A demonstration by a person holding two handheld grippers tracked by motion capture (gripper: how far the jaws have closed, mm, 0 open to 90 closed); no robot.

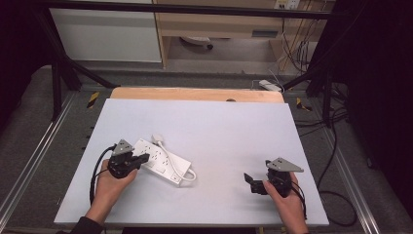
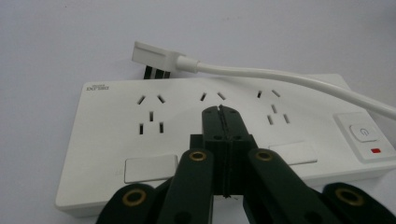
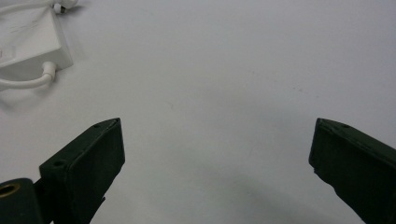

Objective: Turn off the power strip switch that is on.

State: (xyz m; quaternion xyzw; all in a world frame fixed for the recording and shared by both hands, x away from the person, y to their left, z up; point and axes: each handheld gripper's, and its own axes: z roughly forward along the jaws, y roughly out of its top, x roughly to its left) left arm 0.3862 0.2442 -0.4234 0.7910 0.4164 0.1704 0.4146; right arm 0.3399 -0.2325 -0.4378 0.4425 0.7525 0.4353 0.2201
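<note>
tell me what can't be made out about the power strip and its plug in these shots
- Power strip, left hand-held gripper view: near edge's middle hidden behind the shut left hand-held gripper; brand print too small to read.
- Plug, same view: prongs partly hidden behind the strip.
- Cord, right hand-held gripper view: cut off by the left edge.

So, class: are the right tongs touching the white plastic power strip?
Apart. The high view shows bare white table between the right tongs and the white plastic power strip.
</note>
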